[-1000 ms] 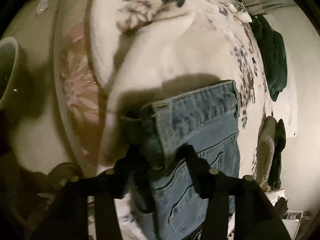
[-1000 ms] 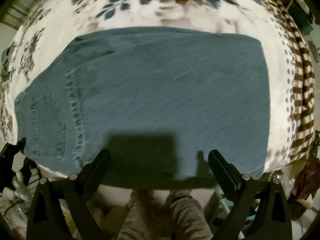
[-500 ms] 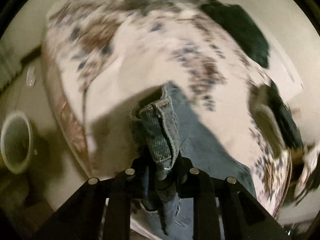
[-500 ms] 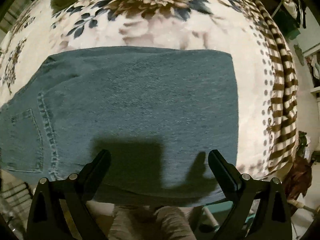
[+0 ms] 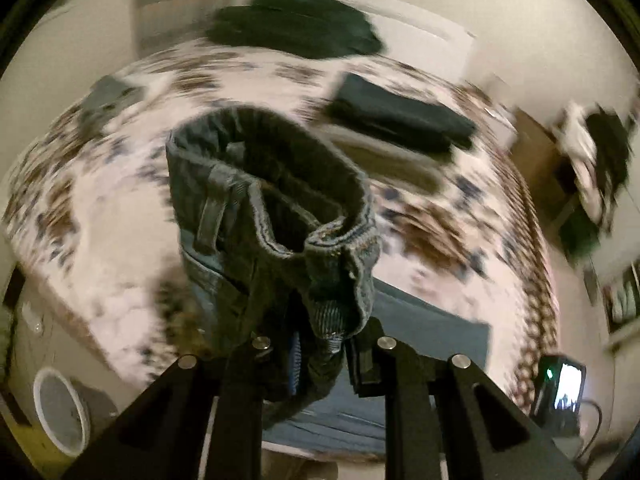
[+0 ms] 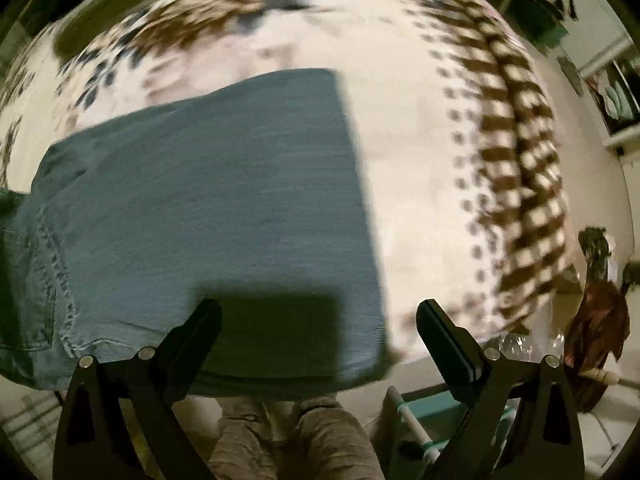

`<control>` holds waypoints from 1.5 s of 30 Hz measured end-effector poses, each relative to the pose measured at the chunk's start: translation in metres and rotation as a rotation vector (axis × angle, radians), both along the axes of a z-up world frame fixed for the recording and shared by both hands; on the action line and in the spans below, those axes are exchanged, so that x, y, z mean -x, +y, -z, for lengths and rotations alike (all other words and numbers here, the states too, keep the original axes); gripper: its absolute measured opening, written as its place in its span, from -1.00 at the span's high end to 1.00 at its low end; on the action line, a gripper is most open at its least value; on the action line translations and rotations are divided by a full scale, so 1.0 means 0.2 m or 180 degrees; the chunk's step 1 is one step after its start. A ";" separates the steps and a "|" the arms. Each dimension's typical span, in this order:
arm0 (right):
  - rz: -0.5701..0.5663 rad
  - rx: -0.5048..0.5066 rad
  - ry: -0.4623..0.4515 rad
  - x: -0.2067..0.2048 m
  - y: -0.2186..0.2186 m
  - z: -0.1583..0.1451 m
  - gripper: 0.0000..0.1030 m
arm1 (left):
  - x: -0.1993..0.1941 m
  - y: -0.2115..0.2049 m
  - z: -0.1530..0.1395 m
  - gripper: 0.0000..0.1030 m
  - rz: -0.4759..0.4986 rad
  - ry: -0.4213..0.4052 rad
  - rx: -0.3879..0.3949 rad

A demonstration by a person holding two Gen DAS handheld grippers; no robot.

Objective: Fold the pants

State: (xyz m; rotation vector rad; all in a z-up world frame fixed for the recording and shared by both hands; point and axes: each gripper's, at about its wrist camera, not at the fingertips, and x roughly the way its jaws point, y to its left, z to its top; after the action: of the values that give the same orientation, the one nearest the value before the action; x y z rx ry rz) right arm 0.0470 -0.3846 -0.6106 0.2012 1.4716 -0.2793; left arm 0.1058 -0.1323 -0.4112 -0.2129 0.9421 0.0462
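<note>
left wrist view: left gripper (image 5: 320,344) is clamped on the bunched waistband end of the jeans (image 5: 276,216), jaws just finished closing with the denim between them. the waistband is lifted off the bed (image 5: 100,200) and curls up in front of the lens, belt loop visible; the rest of the jeans trails down to the flat blue part lying on the floral cover near the bed's front edge. only this view shows: one dark folded garment (image 5: 396,116) further back on the bed, one dark green pile (image 5: 296,28) at the far edge, one white-rimmed bin (image 5: 60,412) on the floor at lower left, one small lit screen (image 5: 566,386) at lower right. background heavily motion-blurred.

right wrist view: right gripper (image 6: 320,316) hangs over the jeans, pointing down, fingers wide apart, holding nothing; its shadow falls on the denim. only this view shows the flat leg section spread on the bed, one back pocket (image 6: 28,296) at left, the straight folded edge at right, the brown striped border of the cover (image 6: 516,184), and the person's trouser legs (image 6: 296,440) below the bed edge.

count: one pair of jeans, two grippers.
</note>
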 end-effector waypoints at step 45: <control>0.0090 -0.2151 -0.0651 -0.33 -0.42 -0.12 -0.93 | -0.07 -0.45 0.36 -0.45 0.0375 0.1453 -0.1158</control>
State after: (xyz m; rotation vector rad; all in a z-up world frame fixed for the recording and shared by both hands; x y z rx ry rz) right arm 0.1131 -0.4689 -0.5873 0.7710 1.3147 0.2236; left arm 0.1195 -0.2224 -0.4825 0.2002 1.3783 0.1609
